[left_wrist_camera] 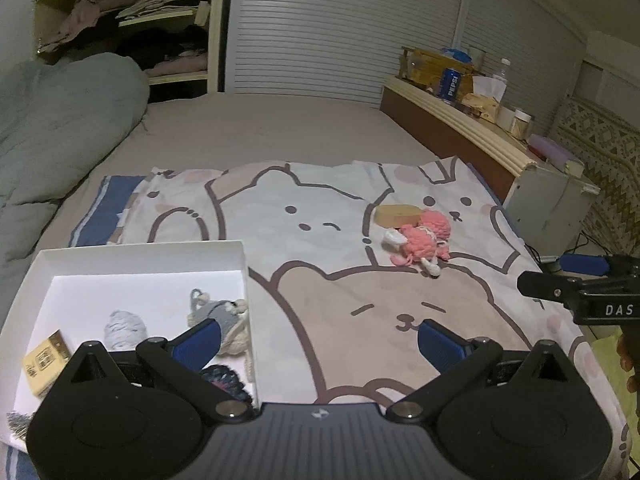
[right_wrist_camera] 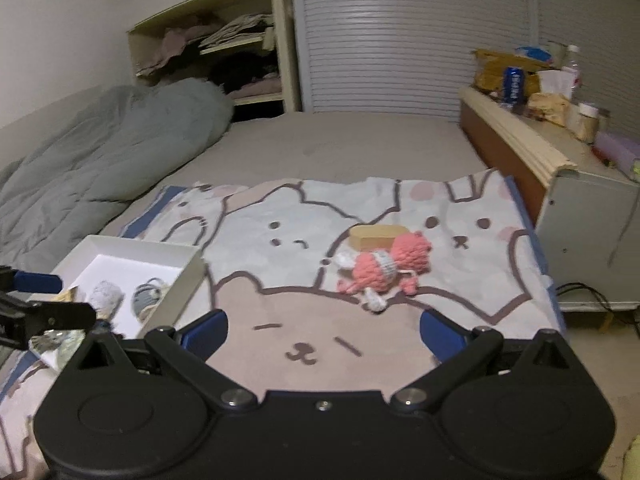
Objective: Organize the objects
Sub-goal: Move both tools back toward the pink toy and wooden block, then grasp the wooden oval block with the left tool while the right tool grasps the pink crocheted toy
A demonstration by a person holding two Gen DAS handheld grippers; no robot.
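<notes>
Fingers of the left gripper (left_wrist_camera: 319, 340) are spread wide and hold nothing. Its left fingertip (left_wrist_camera: 202, 340) hangs over the right edge of the white box (left_wrist_camera: 140, 258); its right fingertip (left_wrist_camera: 438, 346) hangs over the cartoon blanket (left_wrist_camera: 320, 208).

Box contents, left wrist view:
- grey knit toy (left_wrist_camera: 224, 312), just ahead of the left fingertip, against the right wall;
- pale yarn ball (left_wrist_camera: 125, 328), left of that fingertip;
- tan carton (left_wrist_camera: 44, 360), further left, near the left wall;
- dark crochet piece (left_wrist_camera: 224, 380), behind the left fingertip, partly hidden by the gripper body.

Fingers of the right gripper (right_wrist_camera: 322, 330) are also spread wide and empty. Both fingertips hang over the blanket (right_wrist_camera: 280, 216), above the printed bear face.

Objects outside the box:
- pink doll (right_wrist_camera: 380, 270) lies on the blanket ahead of the right gripper, between the lines of its two fingers and nearer the right one;
- tan block (right_wrist_camera: 376, 236) lies beyond the doll and touches it.

From the left gripper, the doll (left_wrist_camera: 420, 240) and block (left_wrist_camera: 396, 215) lie well ahead, roughly in line with its right fingertip.

Box (right_wrist_camera: 120, 252) position in the right wrist view: ahead and left of the left fingertip (right_wrist_camera: 208, 330). The left gripper enters that view at the left edge (right_wrist_camera: 36, 308), over the near end of the box. The right gripper shows at the right edge of the left wrist view (left_wrist_camera: 580, 284).

Background: grey duvet (left_wrist_camera: 60, 120) far left, shelf (left_wrist_camera: 160, 32) behind it, cluttered headboard ledge (left_wrist_camera: 460, 108) far right.
</notes>
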